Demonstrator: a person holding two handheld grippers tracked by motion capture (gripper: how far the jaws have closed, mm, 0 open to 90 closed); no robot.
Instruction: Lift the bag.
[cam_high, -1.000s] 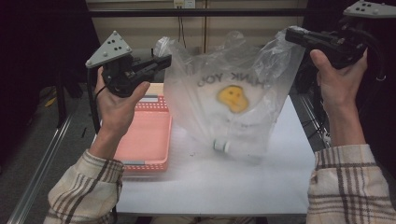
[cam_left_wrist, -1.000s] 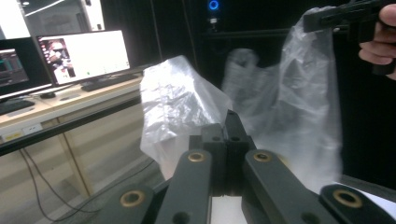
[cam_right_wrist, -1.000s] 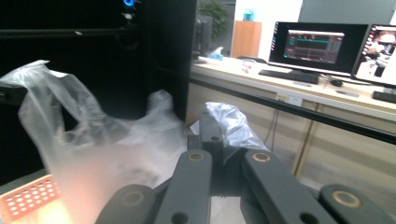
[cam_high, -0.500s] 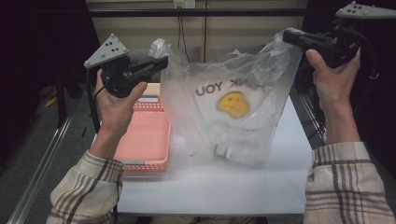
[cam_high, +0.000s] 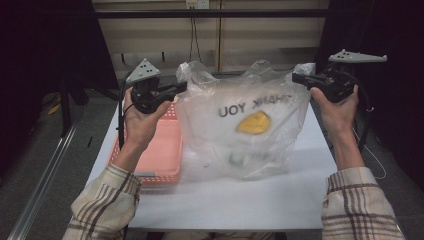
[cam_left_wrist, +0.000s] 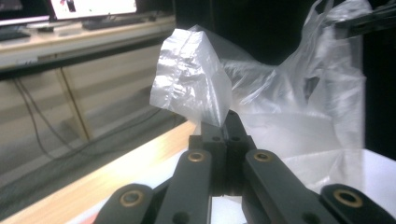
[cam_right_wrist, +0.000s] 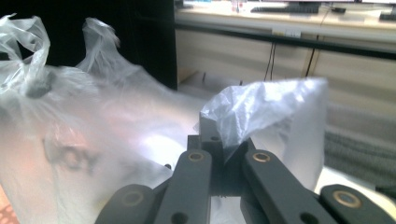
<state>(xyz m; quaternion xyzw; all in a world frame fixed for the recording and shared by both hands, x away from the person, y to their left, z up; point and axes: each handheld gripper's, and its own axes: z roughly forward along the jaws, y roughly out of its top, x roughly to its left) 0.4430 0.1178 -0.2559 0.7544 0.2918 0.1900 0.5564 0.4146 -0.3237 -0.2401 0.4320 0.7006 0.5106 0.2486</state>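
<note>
A clear plastic bag (cam_high: 245, 125) printed with reversed "THANK YOU" lettering and a yellow mark hangs stretched between both grippers, its bottom resting on the white table (cam_high: 240, 200). My left gripper (cam_high: 184, 86) is shut on the bag's left handle (cam_left_wrist: 191, 79). My right gripper (cam_high: 296, 77) is shut on the right handle (cam_right_wrist: 261, 109). Small items lie blurred inside the bag's bottom (cam_high: 239, 159). Both hands hold the grippers raised above the table.
A pink plastic basket (cam_high: 160, 155) sits on the table's left part, under my left forearm. A wooden cabinet with hanging cables (cam_high: 192, 35) stands behind the table. A metal rail (cam_high: 45, 170) runs along the floor at left.
The bag has come down: its bottom now rests lower on the table, and both grippers have dropped slightly while keeping hold of the handles.
</note>
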